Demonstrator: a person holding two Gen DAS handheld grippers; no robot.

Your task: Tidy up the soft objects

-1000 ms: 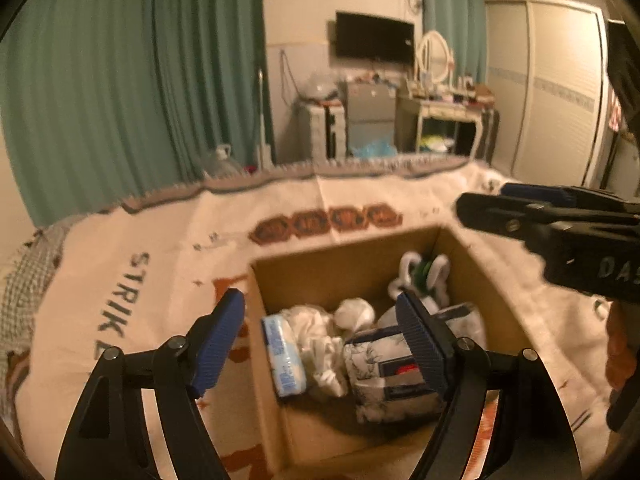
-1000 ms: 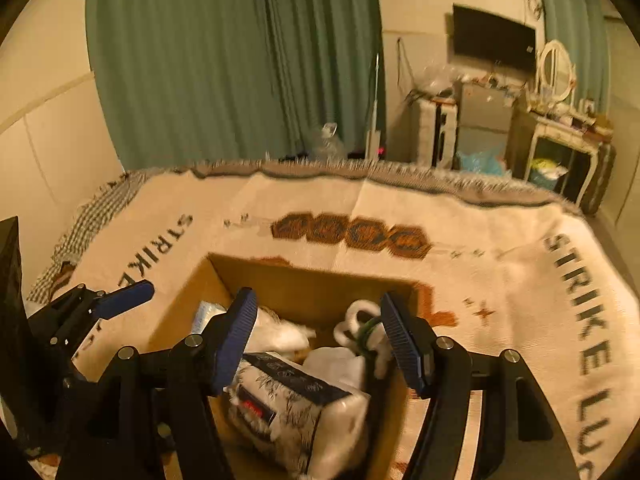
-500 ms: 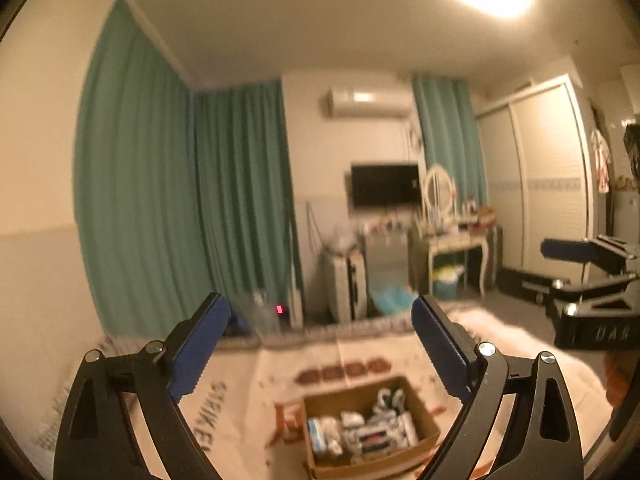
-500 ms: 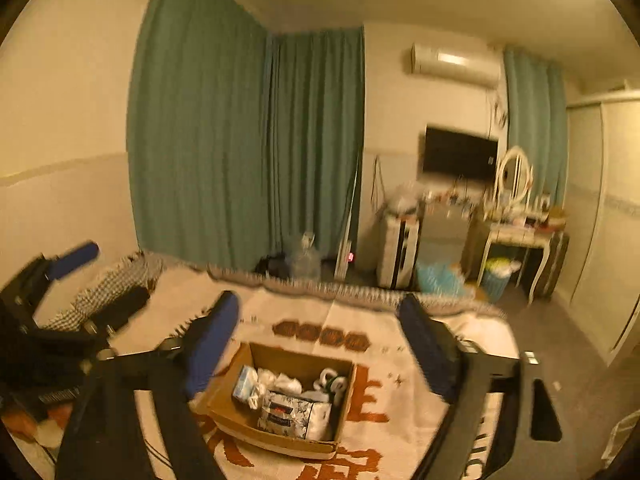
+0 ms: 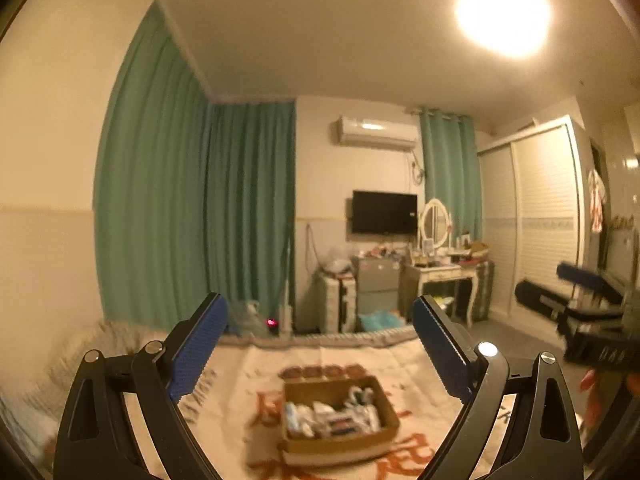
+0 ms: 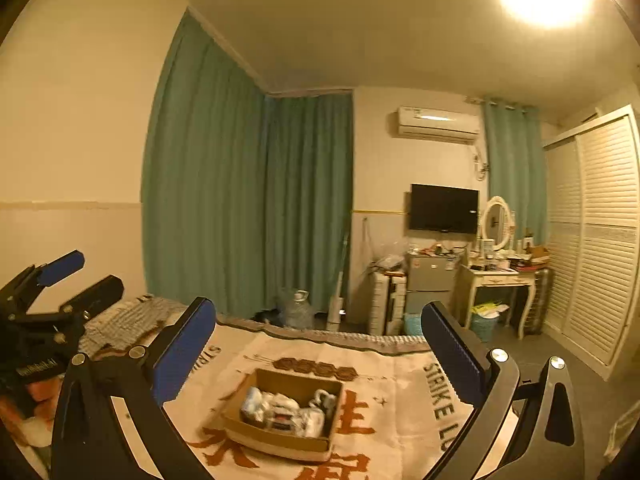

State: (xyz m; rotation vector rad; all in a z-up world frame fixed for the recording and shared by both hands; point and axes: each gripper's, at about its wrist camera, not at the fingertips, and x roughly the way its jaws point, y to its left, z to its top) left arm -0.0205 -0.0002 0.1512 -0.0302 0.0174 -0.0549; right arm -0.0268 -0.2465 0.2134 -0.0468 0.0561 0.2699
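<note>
A brown cardboard box (image 5: 390,428) (image 6: 276,442) stands on the printed cream blanket (image 5: 248,376) (image 6: 384,384) on the bed. It holds several soft objects (image 5: 330,420) (image 6: 280,414): white bundles and a patterned pack. My left gripper (image 5: 320,316) is open and empty, raised high and well back from the box. My right gripper (image 6: 318,322) is open and empty, also far above the box. Each gripper shows at the edge of the other's view, the right one in the left wrist view (image 5: 584,304) and the left one in the right wrist view (image 6: 52,284).
Green curtains (image 6: 248,208) hang behind the bed. A TV (image 6: 444,208), a small fridge (image 6: 430,284), a dressing table with mirror (image 6: 496,276) and a white wardrobe (image 6: 600,240) line the far wall. Grey floor (image 6: 560,360) lies to the right.
Both grippers have pulled up and far back from the box, which now looks small and distant. Both stay open and empty.
</note>
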